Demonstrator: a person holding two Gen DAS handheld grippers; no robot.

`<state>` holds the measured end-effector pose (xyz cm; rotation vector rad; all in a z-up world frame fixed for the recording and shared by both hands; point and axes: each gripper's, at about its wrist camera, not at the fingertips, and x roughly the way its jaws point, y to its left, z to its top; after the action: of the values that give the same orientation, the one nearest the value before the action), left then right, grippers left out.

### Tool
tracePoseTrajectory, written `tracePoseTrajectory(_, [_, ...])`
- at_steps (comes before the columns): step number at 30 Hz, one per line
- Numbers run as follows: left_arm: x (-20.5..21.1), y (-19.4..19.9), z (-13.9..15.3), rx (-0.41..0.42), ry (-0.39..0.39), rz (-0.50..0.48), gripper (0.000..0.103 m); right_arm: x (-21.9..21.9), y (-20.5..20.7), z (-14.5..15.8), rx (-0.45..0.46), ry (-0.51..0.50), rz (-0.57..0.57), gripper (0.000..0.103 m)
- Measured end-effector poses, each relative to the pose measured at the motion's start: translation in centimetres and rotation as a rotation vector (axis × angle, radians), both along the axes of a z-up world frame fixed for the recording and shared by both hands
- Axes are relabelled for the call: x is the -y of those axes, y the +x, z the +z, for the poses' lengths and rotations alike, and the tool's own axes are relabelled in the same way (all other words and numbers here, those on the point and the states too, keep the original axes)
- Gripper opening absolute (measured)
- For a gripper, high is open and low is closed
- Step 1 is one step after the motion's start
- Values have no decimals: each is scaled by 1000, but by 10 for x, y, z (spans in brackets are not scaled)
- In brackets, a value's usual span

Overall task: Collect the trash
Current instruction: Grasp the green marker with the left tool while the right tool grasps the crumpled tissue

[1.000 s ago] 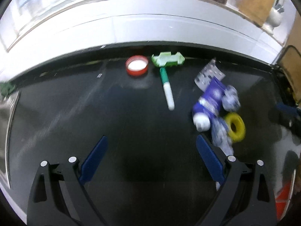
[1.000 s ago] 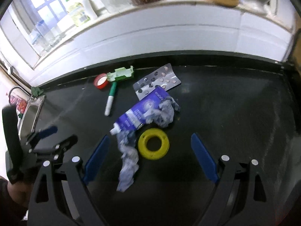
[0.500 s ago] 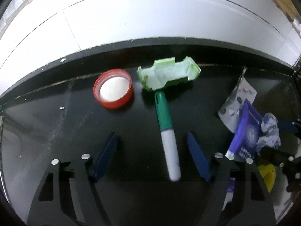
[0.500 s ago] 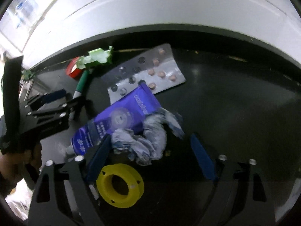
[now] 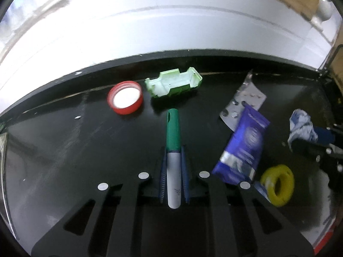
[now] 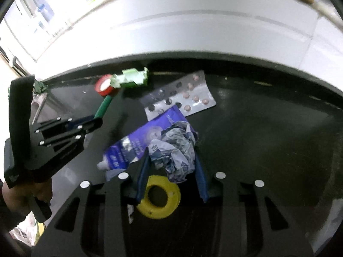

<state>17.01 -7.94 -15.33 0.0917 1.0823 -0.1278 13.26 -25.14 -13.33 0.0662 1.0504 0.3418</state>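
Note:
My left gripper (image 5: 174, 150) is shut on a white marker with a green cap (image 5: 173, 141), lying along the fingers on the black counter. My right gripper (image 6: 171, 156) is shut on a crumpled blue-white paper wad (image 6: 175, 150). The wad sits against a purple tube (image 6: 137, 141), which also shows in the left wrist view (image 5: 246, 145). A yellow ring (image 6: 158, 197) lies under the right gripper. A silver pill blister (image 6: 182, 96), a red lid (image 5: 125, 100) and a green plastic piece (image 5: 173, 84) lie further back.
A white tiled wall (image 5: 171, 32) borders the black counter (image 5: 64, 150) at the back. A sink edge (image 6: 37, 105) shows far left in the right wrist view. A wooden block (image 5: 300, 0) stands on the ledge at upper right.
Both grippers moved forward and down and closed. The left closed on the marker, the right on the paper wad.

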Motion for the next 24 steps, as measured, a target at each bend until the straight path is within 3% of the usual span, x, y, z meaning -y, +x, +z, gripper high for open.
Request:
tracePoseTrajectory(9, [-26,-93,46,12,-40,15,13,-2,-76,50,75,4,-20,39])
tracePoseTrajectory(16, [-48,-159,53,-4,-53,20,13,-29,-139,50,69,7,-14,39])
tracePoseTrajectory(24, [-68,-190,57,18,-47,29,13,-60,-167,51,80,-1,16,39])
